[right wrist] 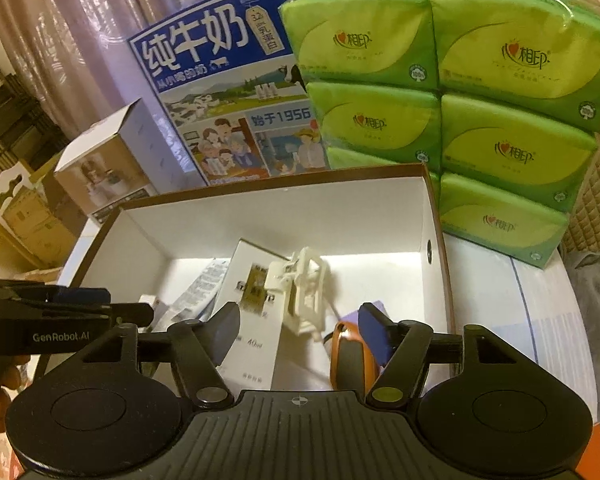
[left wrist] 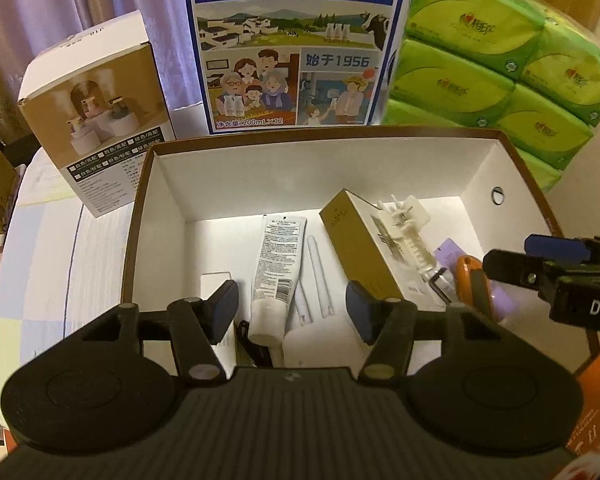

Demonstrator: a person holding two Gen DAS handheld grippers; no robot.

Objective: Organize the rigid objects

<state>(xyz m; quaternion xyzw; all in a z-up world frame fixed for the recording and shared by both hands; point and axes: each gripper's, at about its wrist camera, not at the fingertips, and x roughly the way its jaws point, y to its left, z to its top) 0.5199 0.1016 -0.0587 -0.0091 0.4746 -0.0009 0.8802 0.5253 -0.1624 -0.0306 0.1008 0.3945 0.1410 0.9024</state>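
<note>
Mid-sort over an open cardboard box (left wrist: 168, 200), brown outside and white within, set on a pale surface (left wrist: 60, 260). Both tools poised above the box at a downward slant, each with its pads standing apart and nothing between them: left tool (left wrist: 292, 308) over the near left half, right tool (right wrist: 298, 330) over the near right. Judged as the pause just after a drop-off, with the next item not yet picked.

Inside the box: a white tube (left wrist: 276, 268) lying cap toward the camera, two slim white sticks (left wrist: 316, 276) beside it, a gold-and-white carton (left wrist: 364, 240) lying flat, a white plastic clip-like part (left wrist: 400, 220) resting across that carton, an orange-and-black gadget (right wrist: 350, 360) at the near right corner, a lilac item (left wrist: 454, 250) close by, and a small white box (left wrist: 220, 292) by the near left wall. What the lilac item is cannot be told.

Behind the box: a humidifier carton (left wrist: 100, 120), a blue milk case (left wrist: 292, 60) and stacked green tissue packs (left wrist: 500, 80).

Next move, on this reading: lift clear of the box walls and reach for whatever remains outside, or straighten the tilted carton and clip; wide pads already suit either.
</note>
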